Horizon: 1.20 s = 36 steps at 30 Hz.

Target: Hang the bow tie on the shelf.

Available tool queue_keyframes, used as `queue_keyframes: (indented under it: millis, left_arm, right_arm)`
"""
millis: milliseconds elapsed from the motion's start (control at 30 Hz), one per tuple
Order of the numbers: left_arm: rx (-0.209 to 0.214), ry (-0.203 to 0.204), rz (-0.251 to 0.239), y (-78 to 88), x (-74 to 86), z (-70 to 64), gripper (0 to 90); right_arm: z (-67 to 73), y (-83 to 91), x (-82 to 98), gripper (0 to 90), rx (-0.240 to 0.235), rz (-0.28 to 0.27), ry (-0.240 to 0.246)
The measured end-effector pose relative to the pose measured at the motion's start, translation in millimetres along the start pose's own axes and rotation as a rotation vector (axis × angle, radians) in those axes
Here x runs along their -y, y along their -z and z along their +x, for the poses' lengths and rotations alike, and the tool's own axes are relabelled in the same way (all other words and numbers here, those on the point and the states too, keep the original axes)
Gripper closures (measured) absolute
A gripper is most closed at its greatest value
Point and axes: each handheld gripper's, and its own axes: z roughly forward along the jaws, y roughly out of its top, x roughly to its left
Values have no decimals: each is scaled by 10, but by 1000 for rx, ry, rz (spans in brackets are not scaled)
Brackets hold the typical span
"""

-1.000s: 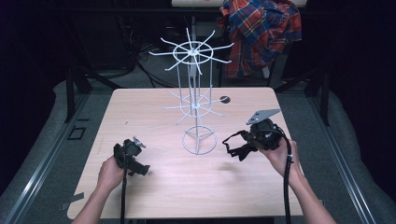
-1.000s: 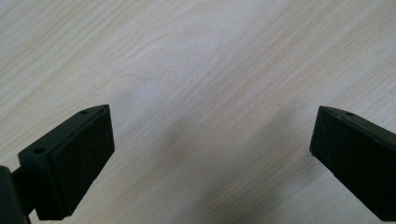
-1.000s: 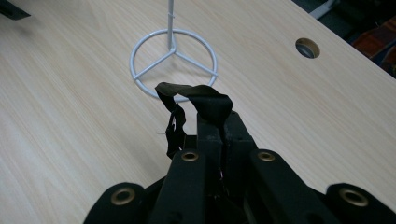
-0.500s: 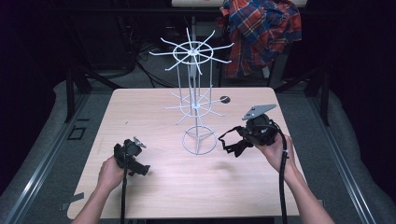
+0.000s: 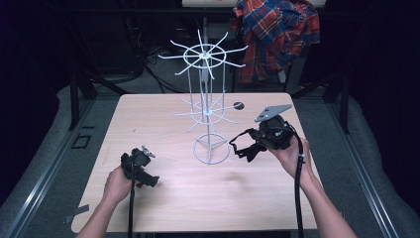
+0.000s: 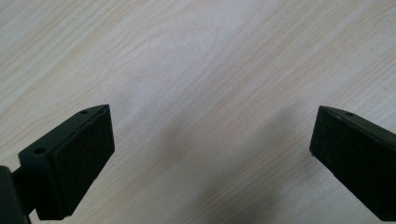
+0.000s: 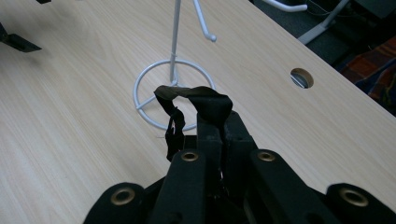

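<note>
A white wire rack with hooked arms stands on a ring base in the middle of the wooden table. My right gripper hovers just right of that base, shut on a black strap that loops out past its tips. In the right gripper view the strap curls in front of the closed right gripper, with the rack's ring base right behind it. My left gripper rests low at the front left. In its own view the left gripper stands open, wide apart over bare wood, with nothing between the jaws.
A round cable hole sits in the table behind the right gripper. A plaid shirt hangs beyond the far edge. Dark floor and metal rails surround the table.
My right gripper has shifted slightly left and away from the person, toward the rack, carrying the strap. The left gripper has stayed put.
</note>
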Motion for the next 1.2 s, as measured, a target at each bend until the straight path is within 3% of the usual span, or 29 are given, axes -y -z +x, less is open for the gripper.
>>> queue_keyframes:
  millis: [433,1033,1200]
  left_arm:
    - [-6,3,-2,5,9,1,0]
    - [9,-9,7,-6,-12,-5,0]
    - [10,-14,6,-6,-18,-17,1]
  right_arm:
    - [25,3,-158,882,-12,-34,13]
    - [-6,-10,-317,881,1,-33,46]
    - [-37,-52,-331,881,-3,-35,35]
